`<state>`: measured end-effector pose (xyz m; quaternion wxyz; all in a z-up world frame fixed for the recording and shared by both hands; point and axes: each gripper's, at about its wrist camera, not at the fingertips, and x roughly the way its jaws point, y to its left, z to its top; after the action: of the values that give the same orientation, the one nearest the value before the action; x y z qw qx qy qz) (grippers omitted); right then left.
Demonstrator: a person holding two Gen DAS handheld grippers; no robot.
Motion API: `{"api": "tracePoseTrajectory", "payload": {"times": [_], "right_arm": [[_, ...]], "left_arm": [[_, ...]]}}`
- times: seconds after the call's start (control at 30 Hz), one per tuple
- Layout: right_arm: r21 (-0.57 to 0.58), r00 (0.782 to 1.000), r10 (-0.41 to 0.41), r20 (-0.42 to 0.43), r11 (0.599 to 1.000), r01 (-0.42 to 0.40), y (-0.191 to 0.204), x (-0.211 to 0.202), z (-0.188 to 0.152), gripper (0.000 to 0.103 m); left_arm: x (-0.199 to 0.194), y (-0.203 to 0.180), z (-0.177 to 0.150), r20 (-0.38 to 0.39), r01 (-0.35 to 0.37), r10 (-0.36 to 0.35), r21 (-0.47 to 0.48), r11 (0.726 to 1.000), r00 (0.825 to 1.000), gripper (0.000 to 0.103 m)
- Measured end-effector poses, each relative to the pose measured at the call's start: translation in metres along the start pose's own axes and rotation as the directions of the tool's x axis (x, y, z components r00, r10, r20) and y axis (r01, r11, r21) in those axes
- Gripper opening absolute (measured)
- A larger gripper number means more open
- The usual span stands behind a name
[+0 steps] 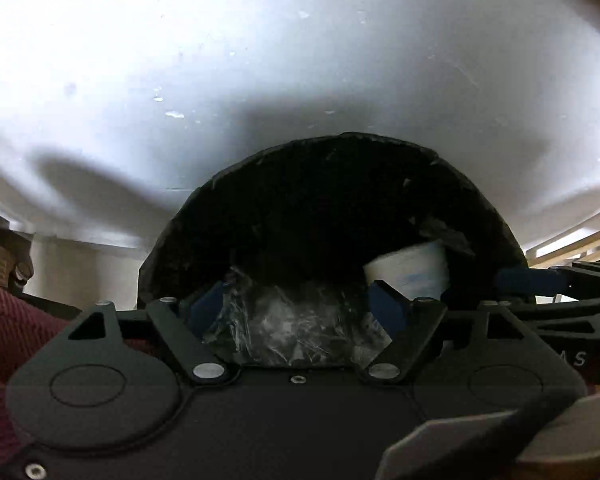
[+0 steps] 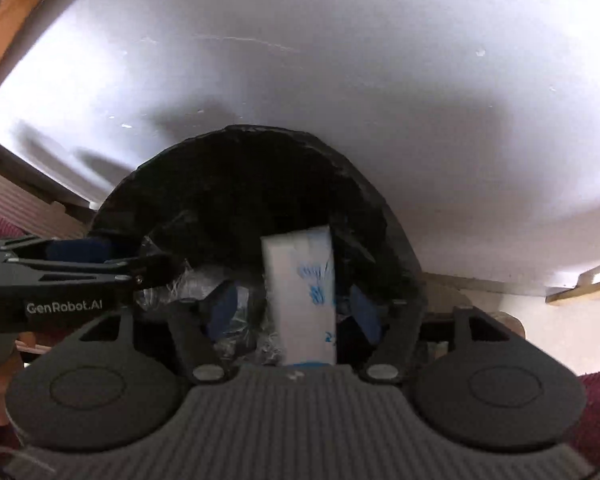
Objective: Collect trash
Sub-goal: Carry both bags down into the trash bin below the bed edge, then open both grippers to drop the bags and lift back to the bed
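Observation:
A black bin (image 1: 340,148) lined with a dark bag gapes below both grippers, its rim (image 2: 260,134) against a white surface. My left gripper (image 1: 296,304) hangs over its mouth with the jaws wide apart. Crumpled clear plastic wrap (image 1: 292,328) lies between and below its blue pads, which do not press on it. My right gripper (image 2: 294,312) is open too. A white pack with blue print (image 2: 300,300) stands blurred between its pads, with a gap on either side. In the left wrist view the pack (image 1: 412,272) leans inside the bin at the right.
A white surface (image 1: 300,60) rises behind the bin. Pale wooden slats (image 1: 580,240) show at the right and a wooden strip (image 2: 580,280) beside the bin. Dark red fabric (image 1: 8,320) of the person's clothing fills the lower left. The left gripper's side (image 2: 80,264) reaches in from the left.

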<state>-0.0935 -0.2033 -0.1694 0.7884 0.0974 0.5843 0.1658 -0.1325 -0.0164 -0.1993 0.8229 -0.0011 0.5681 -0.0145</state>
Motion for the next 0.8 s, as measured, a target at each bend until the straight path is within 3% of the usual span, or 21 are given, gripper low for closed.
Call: {"api": "tracePoseTrajectory", "payload": {"times": [0.23,0.5,0.63,0.8], "right_arm": [[0.013,0.999,0.015,0.044,1.0,-0.016,0.001,-0.012,0.0,0.077],[-0.085,0.976,0.041,0.212,0.996,-0.023,0.023,-0.081,0.011,0.079],[-0.162,0.935,0.056,0.351,0.987,0.001,0.034,-0.132,0.022,0.083],[-0.216,0.866,0.072,0.496,0.976,0.043,0.041,-0.185,0.036,0.085]], "left_arm": [[-0.01,0.005,0.003,0.039,-0.002,0.002,0.006,1.0,0.999,0.081],[-0.087,0.016,0.014,0.189,0.086,-0.082,-0.016,0.996,0.979,0.084],[-0.143,0.011,0.02,0.312,0.14,-0.148,0.048,0.989,0.938,0.089],[-0.201,0.003,0.032,0.466,0.155,-0.192,0.116,0.981,0.864,0.094]]}}
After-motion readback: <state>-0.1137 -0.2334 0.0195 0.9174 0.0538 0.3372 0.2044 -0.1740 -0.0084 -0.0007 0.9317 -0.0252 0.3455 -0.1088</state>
